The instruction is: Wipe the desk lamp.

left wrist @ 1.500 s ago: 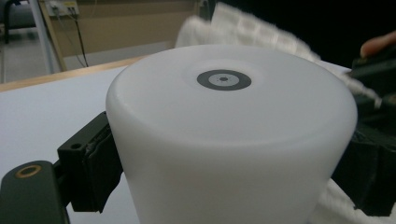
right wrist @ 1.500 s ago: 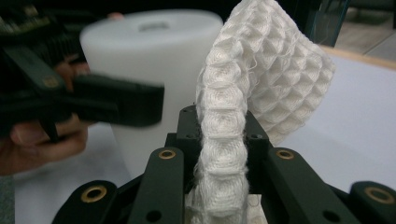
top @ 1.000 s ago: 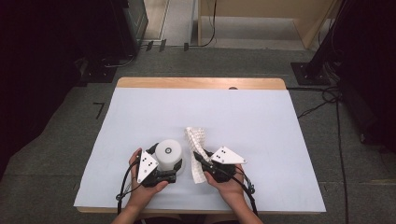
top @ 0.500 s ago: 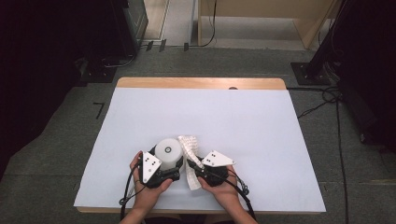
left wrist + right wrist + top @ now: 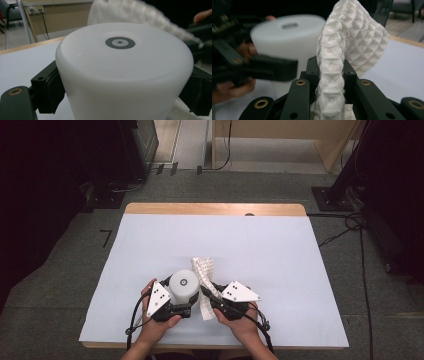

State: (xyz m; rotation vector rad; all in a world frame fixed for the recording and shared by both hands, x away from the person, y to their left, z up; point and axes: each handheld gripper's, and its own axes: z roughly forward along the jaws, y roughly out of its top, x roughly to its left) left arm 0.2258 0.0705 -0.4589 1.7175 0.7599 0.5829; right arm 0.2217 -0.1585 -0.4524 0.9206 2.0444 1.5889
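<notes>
Near the front edge of the counter (image 5: 150, 245), left to right: left gripper (image 5: 176, 306), jaws clamped on either side of a white cylindrical container (image 5: 183, 285) standing upright with a small grey ring mark on its top face. Just right of the container, touching or almost touching it, a strip of white waffle-weave cloth (image 5: 204, 270) rises and curls over; right gripper (image 5: 210, 294), jaws clenched on the cloth's lower part, both hands close together.
</notes>
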